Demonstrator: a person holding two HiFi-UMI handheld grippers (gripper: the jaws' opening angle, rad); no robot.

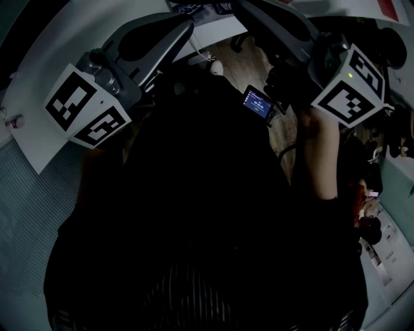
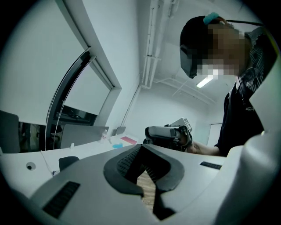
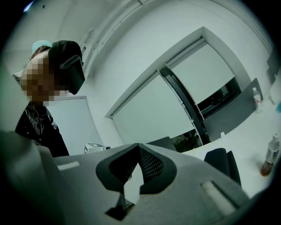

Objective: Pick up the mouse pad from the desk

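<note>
Desk edge (image 1: 35, 139) near left tool (image 1: 187, 27)

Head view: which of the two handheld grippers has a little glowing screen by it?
The right gripper, at the picture's right side. A small blue-lit screen sits just below its body; the left gripper shows no such thing.

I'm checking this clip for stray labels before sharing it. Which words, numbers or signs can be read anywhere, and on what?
No text can be read in any view.
Small lit blue screen: lines of characters, too small to read.
White cubes with black square markers: coded patterns only, no letters.
White printed sheets: print too blurred to read.
Small clear bottle: no print can be made out.
</note>
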